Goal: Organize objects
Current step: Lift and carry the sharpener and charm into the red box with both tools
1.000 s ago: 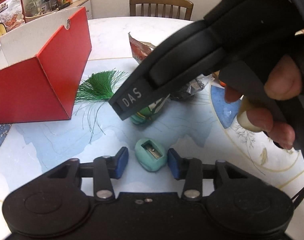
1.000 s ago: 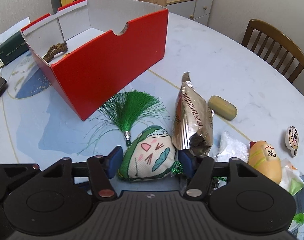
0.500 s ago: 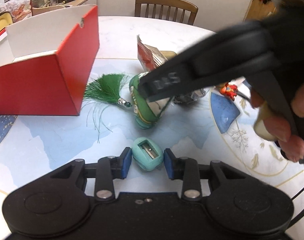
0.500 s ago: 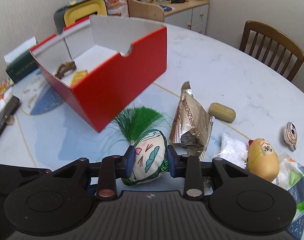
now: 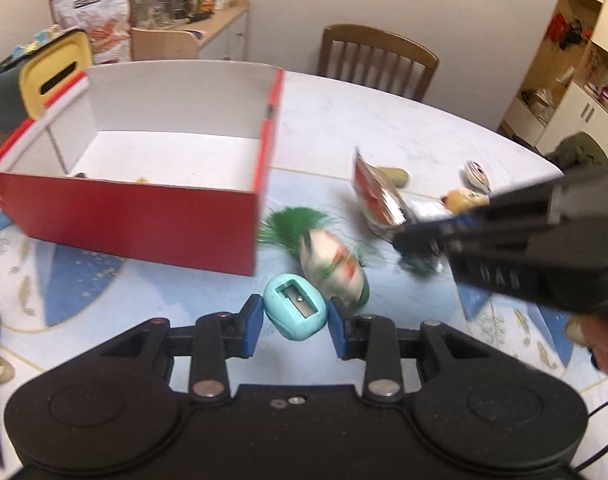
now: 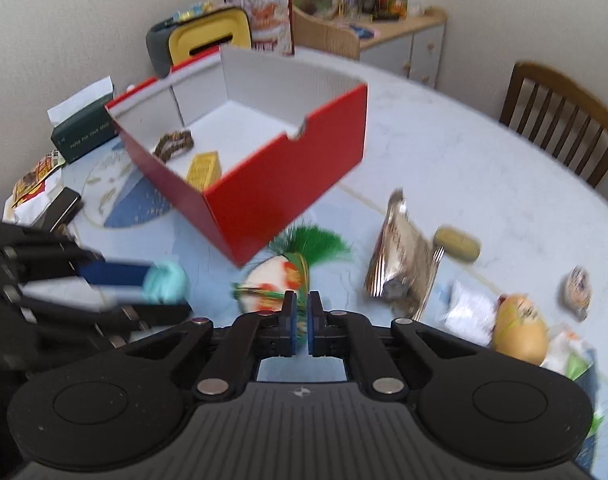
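While left gripper (image 5: 296, 322) jaws clamp sharpener (image 5: 295, 312), right gripper (image 6: 300, 322) jaws nearly closed, empty.

Red box (image 5: 136, 216) open on top; plush (image 5: 335, 268), foil packet (image 5: 377, 204) crowding table (image 5: 383, 128) beside it

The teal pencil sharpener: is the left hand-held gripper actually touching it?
Touching. The left wrist view shows both blue pads of the left hand-held gripper pressed against the sides of the teal pencil sharpener, with no gap visible.
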`<state>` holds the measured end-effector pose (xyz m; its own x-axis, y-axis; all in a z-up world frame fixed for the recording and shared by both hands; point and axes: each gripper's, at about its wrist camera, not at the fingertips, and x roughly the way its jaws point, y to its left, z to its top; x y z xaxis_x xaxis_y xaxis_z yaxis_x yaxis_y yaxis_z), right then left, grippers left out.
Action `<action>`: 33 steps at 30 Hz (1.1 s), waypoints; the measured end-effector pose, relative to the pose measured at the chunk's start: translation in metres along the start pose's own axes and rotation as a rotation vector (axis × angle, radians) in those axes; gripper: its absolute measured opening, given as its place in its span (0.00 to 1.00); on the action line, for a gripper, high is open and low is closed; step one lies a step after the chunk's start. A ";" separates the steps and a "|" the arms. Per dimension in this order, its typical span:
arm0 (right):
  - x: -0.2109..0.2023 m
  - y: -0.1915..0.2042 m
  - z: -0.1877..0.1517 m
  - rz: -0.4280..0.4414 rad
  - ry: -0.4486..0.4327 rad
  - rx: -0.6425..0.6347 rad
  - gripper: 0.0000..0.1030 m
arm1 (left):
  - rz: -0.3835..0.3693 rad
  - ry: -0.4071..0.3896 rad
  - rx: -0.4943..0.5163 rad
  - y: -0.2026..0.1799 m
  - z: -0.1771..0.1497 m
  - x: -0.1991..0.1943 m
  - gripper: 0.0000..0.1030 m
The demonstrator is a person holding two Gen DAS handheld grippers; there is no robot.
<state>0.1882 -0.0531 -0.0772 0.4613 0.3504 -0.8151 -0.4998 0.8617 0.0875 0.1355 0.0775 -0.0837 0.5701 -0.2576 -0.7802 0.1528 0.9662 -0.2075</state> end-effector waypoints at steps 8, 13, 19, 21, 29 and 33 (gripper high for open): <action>0.023 0.017 -0.002 0.029 0.021 -0.031 0.30 | 0.029 0.013 -0.063 0.028 -0.012 -0.006 0.32; 0.043 0.029 0.004 0.028 0.022 -0.037 0.68 | 0.054 0.027 -0.101 0.048 -0.020 -0.006 0.32; 0.080 0.027 0.010 0.009 0.077 0.024 0.68 | 0.082 0.031 -0.129 0.064 -0.023 -0.008 0.32; 0.087 0.026 0.009 0.026 0.094 0.047 0.68 | 0.086 0.033 -0.132 0.067 -0.023 -0.008 0.32; 0.090 0.031 0.008 0.016 0.124 0.033 0.60 | 0.089 0.037 -0.141 0.074 -0.021 -0.006 0.32; 0.085 0.034 0.008 0.002 0.124 0.027 0.54 | 0.080 0.035 -0.133 0.071 -0.017 -0.005 0.32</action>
<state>0.2163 0.0085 -0.1392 0.3654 0.3057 -0.8792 -0.4798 0.8713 0.1035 0.1297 0.1478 -0.1042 0.5476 -0.1818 -0.8167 -0.0019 0.9759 -0.2184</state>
